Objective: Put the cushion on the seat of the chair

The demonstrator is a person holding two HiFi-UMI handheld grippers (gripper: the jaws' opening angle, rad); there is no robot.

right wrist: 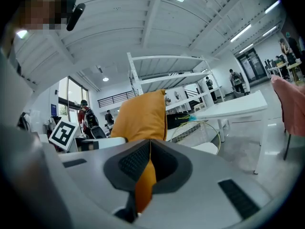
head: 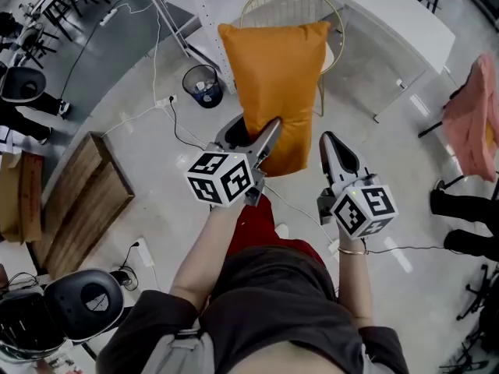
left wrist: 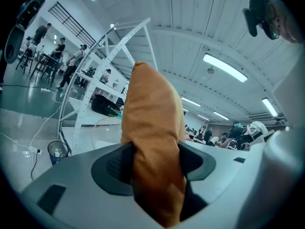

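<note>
far left on the floor i've got a wooden pallet [head: 82,209], and past it a round mesh bin [head: 203,86] by a white shelving frame [left wrist: 114,56].

now the left gripper [head: 251,135]: its jaws stand wide, and the orange cushion [head: 273,76] fills the whole gap between them. in the left gripper view both pads press into the thick fabric, which bulges up above them. the grip sits on the cushion's near left part.

the cushion itself is up in the air, standing tall and roughly upright, out in front of me. from the head view it covers most of the wire-backed chair [head: 273,6] at the far side. only the gold hoop of the chair's back and a bit of pale seat show round it. so the cushion is not on the seat yet.

on to the right gripper [head: 331,150], at the cushion's near right corner. in the right gripper view its jaws are nearly together, with a thin orange strip of the cushion's edge pinched between the pads. the chair shows just right of the cushion there.

further right, a long white table [head: 398,22] runs past the chair, and at the far right edge a pink cloth [head: 474,119] hangs.
</note>
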